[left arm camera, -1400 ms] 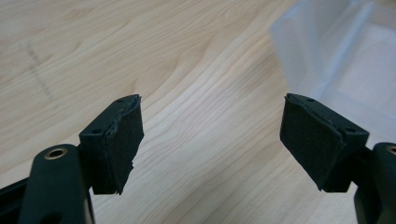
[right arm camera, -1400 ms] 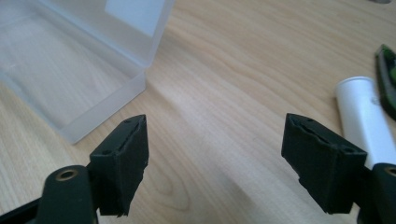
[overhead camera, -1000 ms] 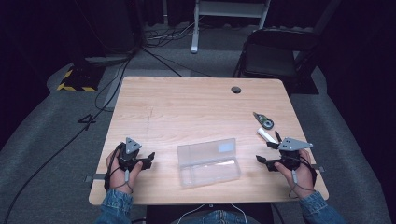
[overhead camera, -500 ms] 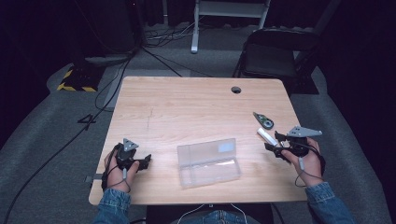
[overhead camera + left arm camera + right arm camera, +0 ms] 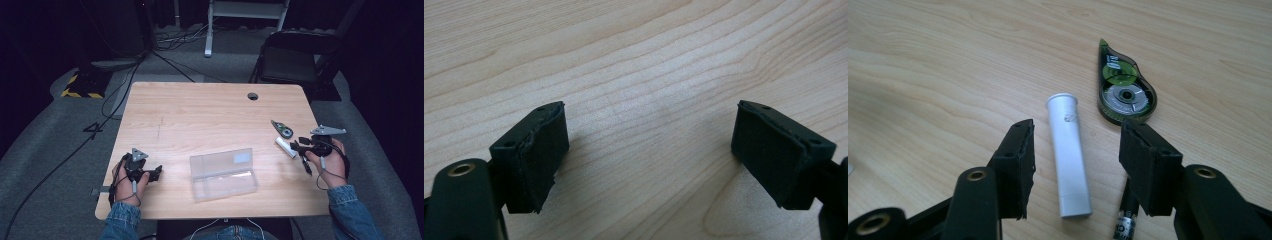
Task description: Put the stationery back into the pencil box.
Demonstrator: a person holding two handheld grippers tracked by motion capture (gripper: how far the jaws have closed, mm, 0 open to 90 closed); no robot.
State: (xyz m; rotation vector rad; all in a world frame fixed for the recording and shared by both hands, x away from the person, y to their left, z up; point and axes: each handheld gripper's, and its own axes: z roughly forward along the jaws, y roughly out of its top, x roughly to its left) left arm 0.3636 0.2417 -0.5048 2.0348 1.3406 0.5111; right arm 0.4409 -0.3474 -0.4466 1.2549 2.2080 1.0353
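Right tool: its jaws stand apart on either side of a white cylindrical tube, pads clear of it, and they have just been closing with the tube between them. The tube lies flat on the counter, flared cap end pointing away from the tool. Judged step: picking up this tube. To do it well, the pads should meet the barrel at mid-length, square to its axis, low enough that the round body does not roll or squirt out; close slowly, then lift straight up.

Hazards near the tool: a dark pen lies just beside the tube under the right-hand jaw and could be pinched along with it. A green correction-tape dispenser lies just past that jaw, apart from the tube.

Left tool: jaws apart, nothing between them, bare counter beneath; they have just been opening. In the high view it rests near the counter's front-left corner, well apart from the clear plastic case at front centre.

Limits of observation: the pen's far end is cut off by the frame. Lettering on tube and pen is illegible. Whether the case is latched, and what it contains, cannot be made out.
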